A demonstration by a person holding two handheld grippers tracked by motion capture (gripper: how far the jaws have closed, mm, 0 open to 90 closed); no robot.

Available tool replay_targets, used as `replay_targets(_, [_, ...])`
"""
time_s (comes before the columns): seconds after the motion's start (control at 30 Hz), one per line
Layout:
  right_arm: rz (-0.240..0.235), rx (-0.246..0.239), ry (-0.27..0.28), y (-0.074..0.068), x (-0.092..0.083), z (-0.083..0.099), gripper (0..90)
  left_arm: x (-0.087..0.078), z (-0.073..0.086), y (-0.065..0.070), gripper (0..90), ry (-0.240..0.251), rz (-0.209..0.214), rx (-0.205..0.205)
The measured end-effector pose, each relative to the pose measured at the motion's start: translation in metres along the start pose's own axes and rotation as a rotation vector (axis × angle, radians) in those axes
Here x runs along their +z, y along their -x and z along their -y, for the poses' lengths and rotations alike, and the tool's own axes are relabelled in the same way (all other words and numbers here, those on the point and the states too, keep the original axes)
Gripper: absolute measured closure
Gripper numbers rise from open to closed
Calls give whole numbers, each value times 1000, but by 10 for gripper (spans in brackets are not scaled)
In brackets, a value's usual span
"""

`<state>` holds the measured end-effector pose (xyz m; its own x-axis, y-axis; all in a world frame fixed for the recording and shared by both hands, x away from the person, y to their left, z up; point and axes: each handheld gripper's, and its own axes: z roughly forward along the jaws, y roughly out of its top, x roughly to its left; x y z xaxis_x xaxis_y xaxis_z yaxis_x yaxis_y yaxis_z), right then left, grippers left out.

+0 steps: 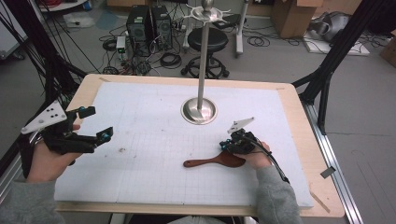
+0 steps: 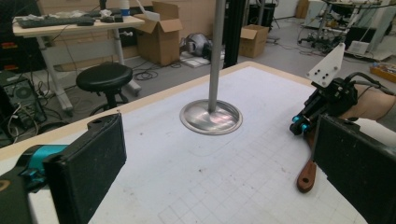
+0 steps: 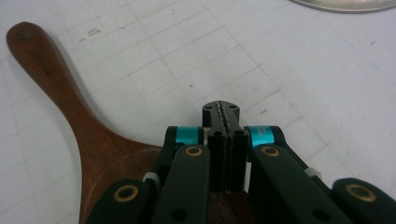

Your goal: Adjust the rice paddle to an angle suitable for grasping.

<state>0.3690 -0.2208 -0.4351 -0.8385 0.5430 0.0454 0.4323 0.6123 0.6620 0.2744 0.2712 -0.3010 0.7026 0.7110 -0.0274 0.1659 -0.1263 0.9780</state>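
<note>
Wooden spatula (image 1: 215, 161): dark reddish-brown, smooth and glossy, one piece. It lies flat on the white gridded tabletop (image 1: 154, 154), in the lower centre-right of the high view. The narrow rounded handle points toward frame left; the broad blade widens toward frame right. In the right gripper view the spatula (image 3: 88, 135) occupies the left half, handle end at upper left, blade at the bottom edge.

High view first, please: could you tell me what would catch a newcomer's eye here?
A tall metal stand rises from a round base at the far middle of the white mat. Near the front right lies a dark wooden spatula, its handle pointing left, with the right gripper shut at its broad end. The left gripper hangs open above the mat's left edge.
</note>
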Motion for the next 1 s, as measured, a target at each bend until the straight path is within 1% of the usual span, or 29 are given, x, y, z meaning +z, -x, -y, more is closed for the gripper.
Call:
replay_targets(0.07, [-6,6,8,1,-1,2,899,2,-1,0,38,2,5,2])
replay_targets(0.1, [-25,21,9,0,-3,5,899,3,-1,0,38,2,10,3])
replay_targets(0.13, [-28,24,7,-1,-4,6,899,5,-2,0,38,5,13,2])
replay_targets(0.3, [-24,17,2,-6,-8,9,899,15,-4,0,38,3,37,4])
replay_targets(0.37, [-22,23,11,-8,-10,13,899,21,-5,1,37,-1,47,6])
replay_targets(0.43, [-31,31,13,-10,-11,15,899,26,-5,1,38,-1,57,4])
replay_targets(0.5, [-33,31,6,-13,-13,17,899,30,-6,1,38,-3,66,6])
replay_targets(0.53, [-25,25,-1,-17,-14,17,899,34,-6,2,37,-2,73,7])
replay_targets(0.67, [-29,19,-15,-22,-16,18,899,39,-7,2,38,-6,83,5])
replay_targets(0.73, [-34,22,-11,-24,-17,20,899,42,-7,2,37,-7,88,7])
replay_targets(0.77, [-48,29,-7,-24,-18,22,899,43,-8,2,37,-4,91,6])
replay_targets(0.83, [-51,30,-7,-25,-18,22,899,45,-9,2,38,-3,94,6])
replay_targets(1.0, [-42,14,-11,-30,-20,24,899,50,-10,2,38,0,105,6])
